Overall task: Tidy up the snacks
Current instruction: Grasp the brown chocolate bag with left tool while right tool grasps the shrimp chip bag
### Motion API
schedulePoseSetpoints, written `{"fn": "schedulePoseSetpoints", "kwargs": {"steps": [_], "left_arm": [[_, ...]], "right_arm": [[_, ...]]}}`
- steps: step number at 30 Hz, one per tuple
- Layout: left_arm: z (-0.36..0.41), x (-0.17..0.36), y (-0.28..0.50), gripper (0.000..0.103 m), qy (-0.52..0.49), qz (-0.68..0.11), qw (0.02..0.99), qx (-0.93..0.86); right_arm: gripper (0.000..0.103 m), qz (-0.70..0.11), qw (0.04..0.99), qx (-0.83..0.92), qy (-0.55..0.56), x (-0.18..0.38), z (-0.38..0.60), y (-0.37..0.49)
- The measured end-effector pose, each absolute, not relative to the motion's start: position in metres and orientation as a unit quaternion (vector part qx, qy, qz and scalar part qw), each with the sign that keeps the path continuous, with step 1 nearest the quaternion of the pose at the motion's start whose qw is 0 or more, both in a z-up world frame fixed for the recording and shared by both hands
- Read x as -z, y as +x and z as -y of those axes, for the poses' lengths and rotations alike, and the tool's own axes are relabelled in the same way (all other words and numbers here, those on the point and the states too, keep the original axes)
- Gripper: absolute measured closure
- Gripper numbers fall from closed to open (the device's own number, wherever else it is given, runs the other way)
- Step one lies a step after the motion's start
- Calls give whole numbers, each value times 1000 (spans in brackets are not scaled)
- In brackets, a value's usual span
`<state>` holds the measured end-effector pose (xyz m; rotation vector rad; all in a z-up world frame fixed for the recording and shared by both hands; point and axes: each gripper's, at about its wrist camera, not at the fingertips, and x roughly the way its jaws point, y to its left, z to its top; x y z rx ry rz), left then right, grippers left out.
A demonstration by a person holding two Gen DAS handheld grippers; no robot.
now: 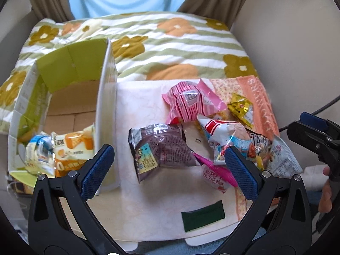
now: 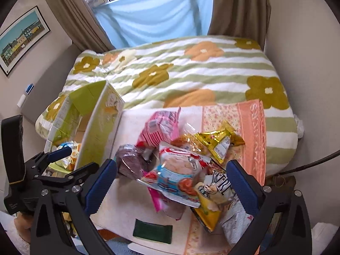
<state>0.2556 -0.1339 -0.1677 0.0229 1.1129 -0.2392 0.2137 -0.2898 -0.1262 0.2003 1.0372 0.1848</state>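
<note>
Already a few packets lie in the green cardboard box [image 1: 70, 63], while the snack pile [image 1: 212, 127] waits beside it on the board. Left gripper [image 1: 167, 170] and right gripper [image 2: 172, 182] both gape wide and empty, the left framing the purple packet [image 1: 161, 148], probably next.

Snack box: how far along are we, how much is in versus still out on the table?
Done: the box holds at least two packets, an orange one and a blue-and-white one. In hand: nothing; the left gripper and right gripper are both open and empty. Left: most of it, including the purple packet, pink packet, gold packet and the pile beside them.
</note>
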Motion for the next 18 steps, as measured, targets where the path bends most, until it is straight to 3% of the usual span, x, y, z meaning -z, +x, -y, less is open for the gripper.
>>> {"fn": "schedulePoseSetpoints", "kwargs": {"steps": [18], "left_arm": [[165,261,298,3,45,-582,812,19]], "right_arm": [[0,-570,805,-113,123,203,293,265]]}}
